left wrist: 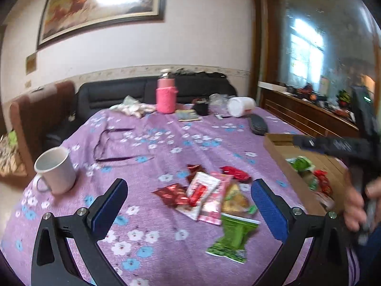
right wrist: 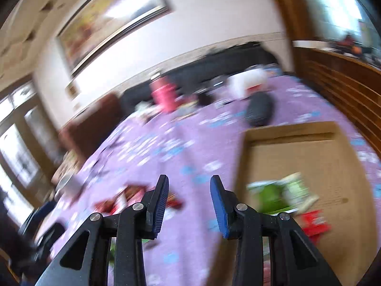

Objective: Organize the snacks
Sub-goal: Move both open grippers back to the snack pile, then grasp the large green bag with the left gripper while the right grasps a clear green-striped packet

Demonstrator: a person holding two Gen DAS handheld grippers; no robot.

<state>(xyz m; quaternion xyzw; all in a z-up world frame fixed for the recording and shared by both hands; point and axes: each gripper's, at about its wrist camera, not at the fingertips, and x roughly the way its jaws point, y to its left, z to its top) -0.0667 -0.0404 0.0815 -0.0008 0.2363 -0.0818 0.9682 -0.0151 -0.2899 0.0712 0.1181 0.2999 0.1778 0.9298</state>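
My left claw (left wrist: 188,211) stands wide open above the purple flowered cloth (left wrist: 147,143), nothing between its blue pads. Under and between them lies a loose heap of snacks (left wrist: 207,195): red wrappers, a pink-and-white packet, a yellowish one, and a green packet (left wrist: 232,237) nearest me. Print on the wrappers is too blurred to read.

To the right sits the cardboard box (left wrist: 276,150), its near end cut off by the claw's arm and by my right hand (left wrist: 357,205), itself smeared and partly out of frame. Green and red packets lie inside the box; how many I cannot tell. The dark body of the right claw crosses above the box in this left view.

From the right wrist, my right claw (right wrist: 189,203) shows a narrow gap between its jaws, with nothing in it. That whole picture is streaked with blur. The box (right wrist: 297,131) fills its right side, a green packet (right wrist: 281,193) and a red one (right wrist: 314,221) inside near the front, their edges smeared. More red wrappers sit half hidden behind the left finger.

A white mug (left wrist: 57,169) stands at the table's left edge. Farther back are a pink bottle (left wrist: 166,97), a tipped white tub (left wrist: 240,106), a dark remote (left wrist: 258,124) and some small clutter too small to make out.
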